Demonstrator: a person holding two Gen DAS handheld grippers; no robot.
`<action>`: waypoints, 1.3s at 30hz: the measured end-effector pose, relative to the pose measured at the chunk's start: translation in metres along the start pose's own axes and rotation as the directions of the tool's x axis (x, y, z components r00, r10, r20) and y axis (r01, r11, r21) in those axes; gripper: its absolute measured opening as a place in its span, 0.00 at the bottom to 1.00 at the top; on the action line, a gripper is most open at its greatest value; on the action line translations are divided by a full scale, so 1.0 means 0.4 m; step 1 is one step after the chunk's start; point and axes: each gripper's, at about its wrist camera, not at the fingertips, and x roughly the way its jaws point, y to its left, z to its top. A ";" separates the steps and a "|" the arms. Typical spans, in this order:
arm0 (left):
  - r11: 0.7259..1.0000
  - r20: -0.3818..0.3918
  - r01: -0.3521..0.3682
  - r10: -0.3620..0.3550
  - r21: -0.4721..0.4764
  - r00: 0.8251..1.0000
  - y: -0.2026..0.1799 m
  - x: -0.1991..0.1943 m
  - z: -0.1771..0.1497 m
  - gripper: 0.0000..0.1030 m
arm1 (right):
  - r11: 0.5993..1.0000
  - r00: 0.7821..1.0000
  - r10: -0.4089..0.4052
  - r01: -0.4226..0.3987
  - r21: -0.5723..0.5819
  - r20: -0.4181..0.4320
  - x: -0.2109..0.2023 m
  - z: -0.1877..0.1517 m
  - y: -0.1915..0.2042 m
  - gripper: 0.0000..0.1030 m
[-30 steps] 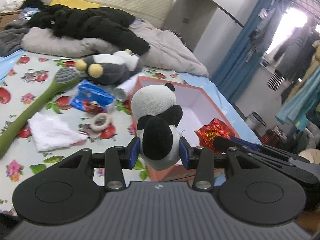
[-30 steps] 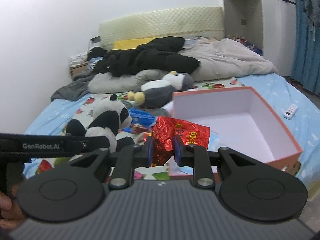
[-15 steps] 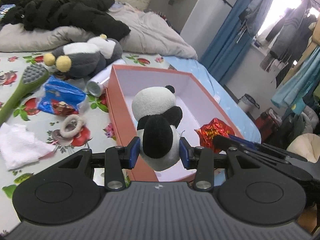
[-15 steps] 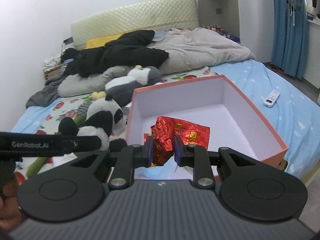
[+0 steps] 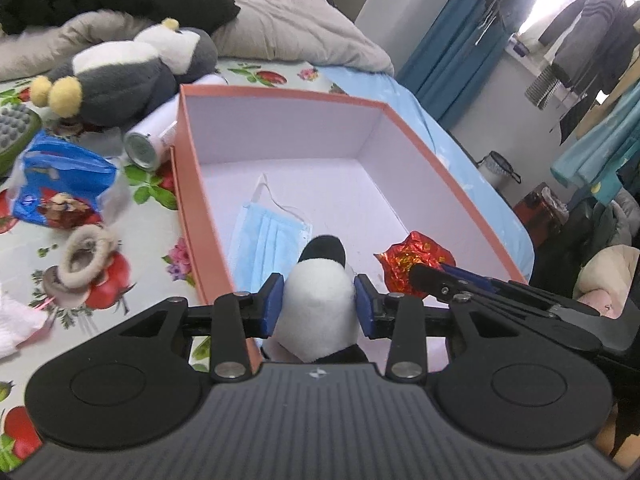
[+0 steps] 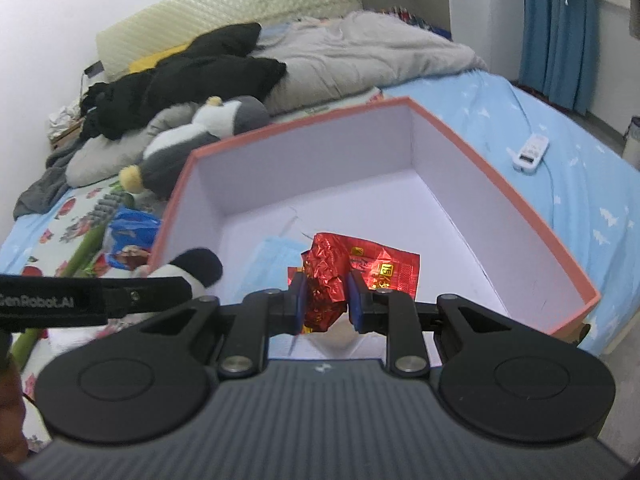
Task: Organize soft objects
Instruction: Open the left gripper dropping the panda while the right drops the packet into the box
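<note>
Here the left gripper (image 5: pixel 319 304), jaws closing, pinches the panda plush (image 5: pixel 318 312) over the orange box (image 5: pixel 448 160); the right gripper (image 6: pixel 325 304) clamps a red foil packet (image 6: pixel 340 268) there too.

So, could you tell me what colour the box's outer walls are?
Salmon pink box, white inside; clearest in the right wrist view.

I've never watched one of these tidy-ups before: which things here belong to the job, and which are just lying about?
Part of the job:
- panda plush in the left claw, jaws closing on it
- red foil bag in the right claw
- pink box
- blue face mask inside the box

Just lying about:
- penguin plush
- blue snack packet
- white can
- remote
</note>
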 end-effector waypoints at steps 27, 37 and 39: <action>0.999 0.041 -0.014 0.012 0.051 0.999 -0.026 -0.021 0.030 0.52 | 0.999 0.999 0.038 -0.039 0.030 0.033 -0.046 0.003 -0.008 0.31; 0.997 0.132 -0.015 0.004 0.081 0.991 -0.050 -0.238 -0.023 0.52 | 0.996 0.992 0.091 -0.091 -0.004 0.093 -0.200 -0.019 0.085 0.31; 0.996 0.145 -0.018 0.005 0.084 0.989 -0.054 -0.278 -0.042 0.52 | 0.995 0.990 0.100 -0.099 -0.015 0.101 -0.227 -0.023 0.102 0.31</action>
